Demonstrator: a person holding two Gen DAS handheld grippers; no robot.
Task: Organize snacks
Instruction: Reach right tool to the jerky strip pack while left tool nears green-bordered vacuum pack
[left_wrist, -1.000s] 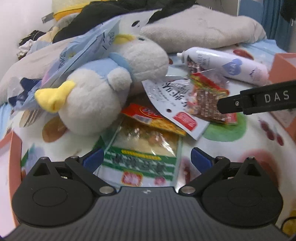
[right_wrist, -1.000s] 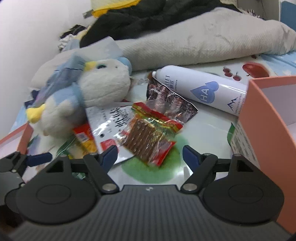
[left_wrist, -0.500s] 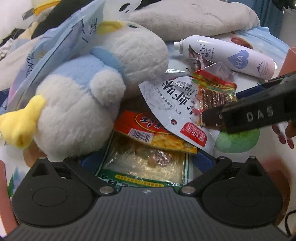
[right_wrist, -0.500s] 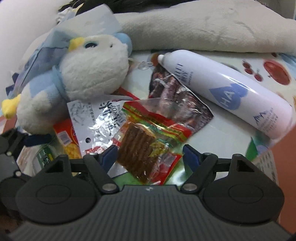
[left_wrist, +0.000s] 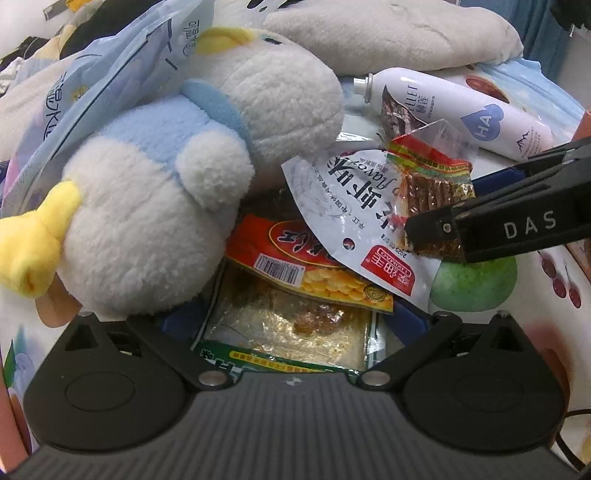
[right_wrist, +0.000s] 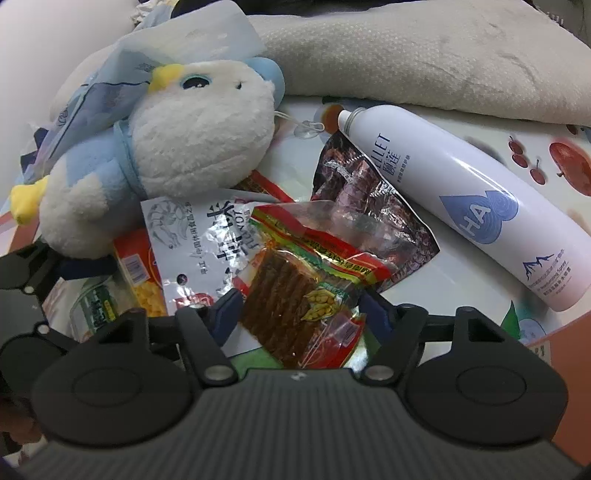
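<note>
Snack packets lie piled on a fruit-print sheet. My right gripper (right_wrist: 303, 314) points down at a red packet of brown sticks (right_wrist: 295, 280). The packet sits between the blue pads and the jaws are closing on it, with no firm press showing. In the left wrist view that gripper's black finger (left_wrist: 517, 221) lies across the same red packet (left_wrist: 428, 173). My left gripper (left_wrist: 293, 319) stands open astride a clear packet with a green edge (left_wrist: 288, 332). On that packet rest a red and yellow corn packet (left_wrist: 306, 266) and a white packet (left_wrist: 347, 206).
A white and blue plush bird (left_wrist: 166, 192) leans on the pile at the left, under a pale blue bag (left_wrist: 92, 92). A white spray bottle (right_wrist: 461, 206) and a dark foil packet (right_wrist: 369, 206) lie to the right. A beige blanket (right_wrist: 406, 55) lies behind. An orange box (right_wrist: 554, 350) stands at the lower right.
Both grippers have come forward and down onto the pile. The left fingers now straddle the green-edged packet. The right jaws have narrowed around the red packet.
</note>
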